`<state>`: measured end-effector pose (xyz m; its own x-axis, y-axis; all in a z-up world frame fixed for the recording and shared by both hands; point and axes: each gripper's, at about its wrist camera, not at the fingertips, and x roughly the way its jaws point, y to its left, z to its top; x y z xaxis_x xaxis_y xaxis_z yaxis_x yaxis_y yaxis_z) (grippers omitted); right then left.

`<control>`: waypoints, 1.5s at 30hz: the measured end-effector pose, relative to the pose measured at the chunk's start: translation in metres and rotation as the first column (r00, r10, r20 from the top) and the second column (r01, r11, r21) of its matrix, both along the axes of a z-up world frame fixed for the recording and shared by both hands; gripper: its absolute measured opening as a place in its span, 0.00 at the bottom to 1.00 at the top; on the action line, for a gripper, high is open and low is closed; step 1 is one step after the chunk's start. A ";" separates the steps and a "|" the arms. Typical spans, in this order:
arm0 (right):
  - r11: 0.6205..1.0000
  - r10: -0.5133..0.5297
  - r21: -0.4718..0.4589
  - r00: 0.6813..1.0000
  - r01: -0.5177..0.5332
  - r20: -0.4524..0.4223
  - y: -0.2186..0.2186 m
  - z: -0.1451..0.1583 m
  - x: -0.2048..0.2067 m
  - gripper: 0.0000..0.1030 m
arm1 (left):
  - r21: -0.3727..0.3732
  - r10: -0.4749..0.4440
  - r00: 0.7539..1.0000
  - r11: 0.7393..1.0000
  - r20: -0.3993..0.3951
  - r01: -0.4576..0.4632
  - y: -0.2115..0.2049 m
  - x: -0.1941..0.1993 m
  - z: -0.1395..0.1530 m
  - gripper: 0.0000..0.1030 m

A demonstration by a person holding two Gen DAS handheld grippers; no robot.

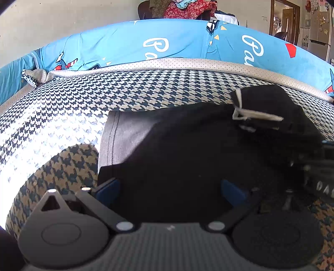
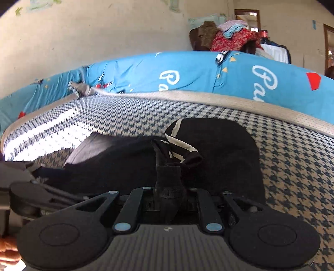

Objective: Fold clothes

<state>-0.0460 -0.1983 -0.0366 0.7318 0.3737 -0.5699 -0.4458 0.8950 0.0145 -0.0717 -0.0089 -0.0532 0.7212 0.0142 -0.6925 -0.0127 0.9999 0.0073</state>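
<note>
Your right gripper [image 2: 169,187] is clenched on the black fabric garment [image 2: 219,158]; left gripper [image 1: 170,187] released, straddling it. Carry toward 9 o'clock, keeping 2 layers aligned.

My view across the bed to the far wall.
Before me a houndstooth bedcover [image 1: 146,91] catches a bright patch of sunlight, edged by a blue printed quilt [image 1: 183,41]. Behind stands a scuffed cream wall [image 2: 104,31], a chair heaped with clothes [image 2: 229,35], and a wooden door frame [image 1: 285,16].
</note>
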 end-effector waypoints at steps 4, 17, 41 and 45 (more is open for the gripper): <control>0.998 0.030 -0.057 0.999 -0.028 0.029 0.010 -0.012 -0.007 0.20 | -0.002 -0.001 1.000 1.000 -0.002 0.001 0.000 0.000 0.000 1.00; 0.997 0.068 0.025 0.997 -0.067 -0.040 -0.004 0.010 -0.027 0.54 | -0.032 0.001 1.000 0.999 -0.007 -0.002 0.005 0.000 0.001 1.00; 0.981 -0.125 0.147 0.992 0.123 0.001 -0.042 0.029 -0.041 0.54 | -0.170 -0.043 0.998 0.984 0.043 0.050 -0.044 0.058 0.050 1.00; 0.980 -0.123 0.158 0.992 0.122 -0.005 -0.043 0.030 -0.041 0.54 | -0.150 -0.071 0.997 0.986 0.018 0.073 -0.065 0.077 0.049 1.00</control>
